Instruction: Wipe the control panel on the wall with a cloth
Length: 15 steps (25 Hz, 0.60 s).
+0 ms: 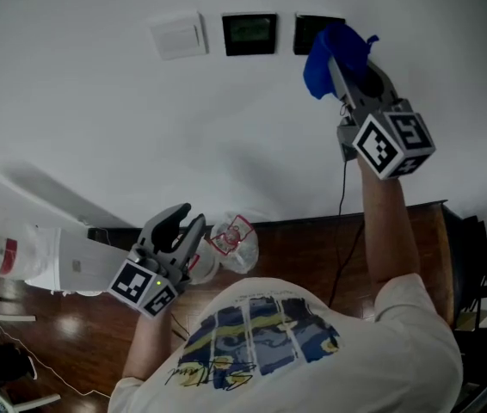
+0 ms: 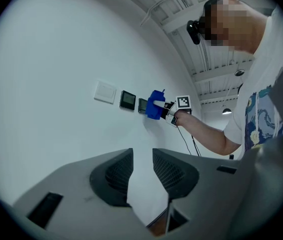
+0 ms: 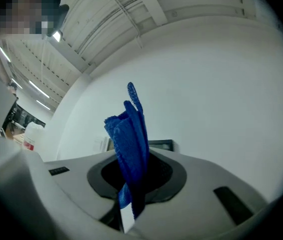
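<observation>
Three plates sit in a row on the white wall: a white switch (image 1: 177, 34), a black control panel with a greenish screen (image 1: 249, 33), and a second black panel (image 1: 311, 31). My right gripper (image 1: 340, 58) is raised to the wall and shut on a blue cloth (image 1: 334, 52), which covers the right part of that second panel. The cloth (image 3: 129, 139) stands bunched between the right gripper's fingers, with the panel's edge (image 3: 161, 145) just behind it. My left gripper (image 1: 181, 231) hangs low, far from the panels, open with nothing in it (image 2: 142, 176).
A dark wooden table (image 1: 312, 248) stands against the wall below. A clear plastic bottle with a red label (image 1: 235, 243) lies close to the left gripper. A black cable (image 1: 342, 196) hangs down the wall. White containers (image 1: 20, 256) are at the left, dark furniture (image 1: 484, 265) at the right.
</observation>
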Each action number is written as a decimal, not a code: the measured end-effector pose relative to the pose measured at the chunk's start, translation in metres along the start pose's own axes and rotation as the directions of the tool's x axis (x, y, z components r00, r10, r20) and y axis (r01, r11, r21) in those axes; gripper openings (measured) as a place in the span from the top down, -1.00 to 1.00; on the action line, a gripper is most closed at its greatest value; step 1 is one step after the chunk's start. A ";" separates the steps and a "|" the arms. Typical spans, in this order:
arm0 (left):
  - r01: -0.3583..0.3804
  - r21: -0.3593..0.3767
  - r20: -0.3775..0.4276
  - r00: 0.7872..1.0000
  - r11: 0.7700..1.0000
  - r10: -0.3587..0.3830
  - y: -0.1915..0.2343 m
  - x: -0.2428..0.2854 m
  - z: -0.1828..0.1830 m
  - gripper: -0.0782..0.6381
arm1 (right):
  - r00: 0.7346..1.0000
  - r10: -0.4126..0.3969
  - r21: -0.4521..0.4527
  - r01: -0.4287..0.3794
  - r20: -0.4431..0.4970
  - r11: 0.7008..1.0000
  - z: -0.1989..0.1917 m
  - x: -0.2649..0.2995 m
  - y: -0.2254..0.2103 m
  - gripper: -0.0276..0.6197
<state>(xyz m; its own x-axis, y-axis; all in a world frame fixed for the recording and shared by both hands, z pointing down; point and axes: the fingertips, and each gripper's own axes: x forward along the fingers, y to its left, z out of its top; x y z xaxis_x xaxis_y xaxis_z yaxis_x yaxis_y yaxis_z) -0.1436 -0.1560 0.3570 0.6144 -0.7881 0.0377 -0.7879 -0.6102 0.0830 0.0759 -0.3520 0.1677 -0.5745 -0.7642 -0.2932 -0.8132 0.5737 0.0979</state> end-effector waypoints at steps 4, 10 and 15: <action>-0.008 -0.002 0.001 1.000 1.000 0.008 0.003 -0.021 -0.001 0.50 | 0.992 0.124 0.025 -0.124 0.004 0.992 -0.005 0.030 0.069 0.64; -0.040 0.003 -0.011 0.999 0.999 0.040 0.016 -0.053 -0.006 0.45 | 0.977 0.214 0.025 -0.213 -0.008 0.977 -0.017 0.079 0.135 0.64; -0.066 -0.011 -0.014 0.998 0.998 0.066 0.022 -0.072 -0.012 0.45 | 0.980 0.194 0.000 -0.194 -0.032 0.981 -0.029 0.108 0.136 0.64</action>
<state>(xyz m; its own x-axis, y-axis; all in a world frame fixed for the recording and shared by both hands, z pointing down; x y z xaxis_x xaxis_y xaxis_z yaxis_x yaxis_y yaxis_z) -0.2045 -0.1121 0.3679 0.5614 -0.8256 0.0567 -0.8264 -0.5557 0.0909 -0.0991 -0.3648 0.1766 -0.7241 -0.6472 -0.2383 -0.6861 0.7112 0.1532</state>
